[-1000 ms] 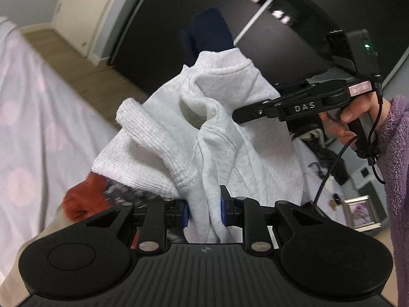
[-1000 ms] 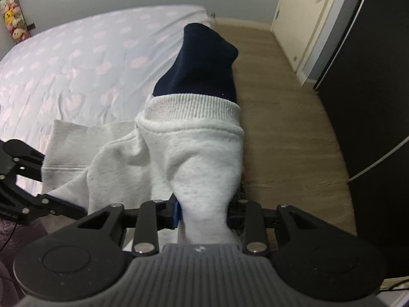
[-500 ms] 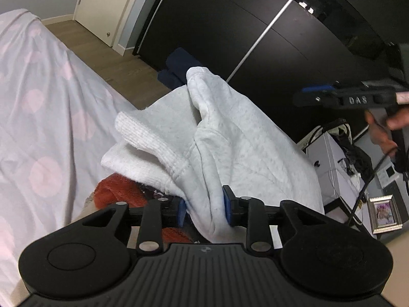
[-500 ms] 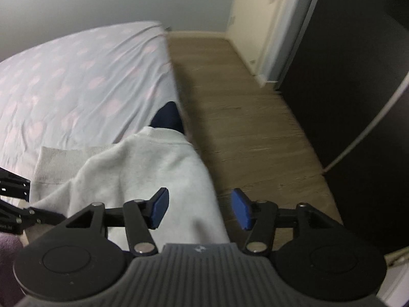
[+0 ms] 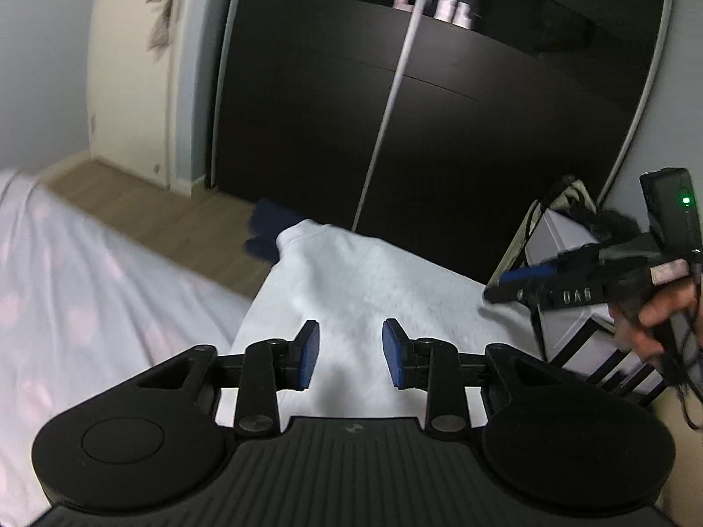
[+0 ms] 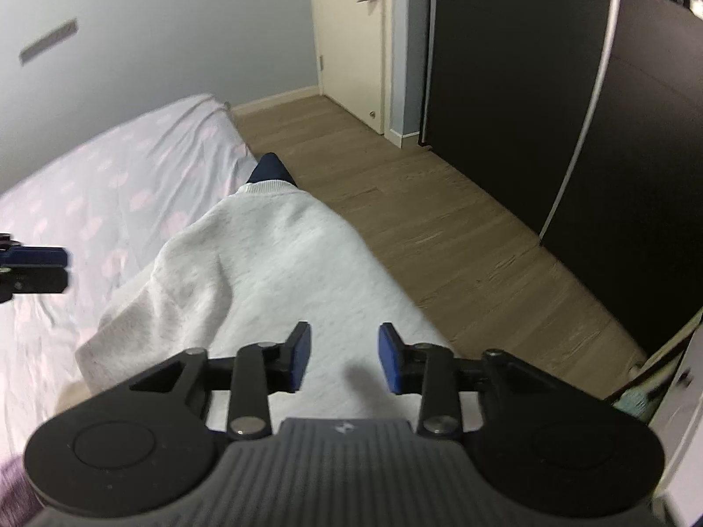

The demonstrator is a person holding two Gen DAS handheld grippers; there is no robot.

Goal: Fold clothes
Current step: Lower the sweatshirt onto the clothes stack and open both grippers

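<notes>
Tongs (image 6: 344, 359) parted over sweatshirt (image 6: 281, 254)

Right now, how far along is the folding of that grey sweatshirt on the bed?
Done: the grey sweatshirt lies folded over on the bed, a navy garment beyond it. In hand: nothing; the left tool and right tool are both open above it. Left: tidying the loose fold on its left side.

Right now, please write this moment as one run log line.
left gripper: open, empty | right gripper: open, empty | grey sweatshirt: on bed edge
</notes>
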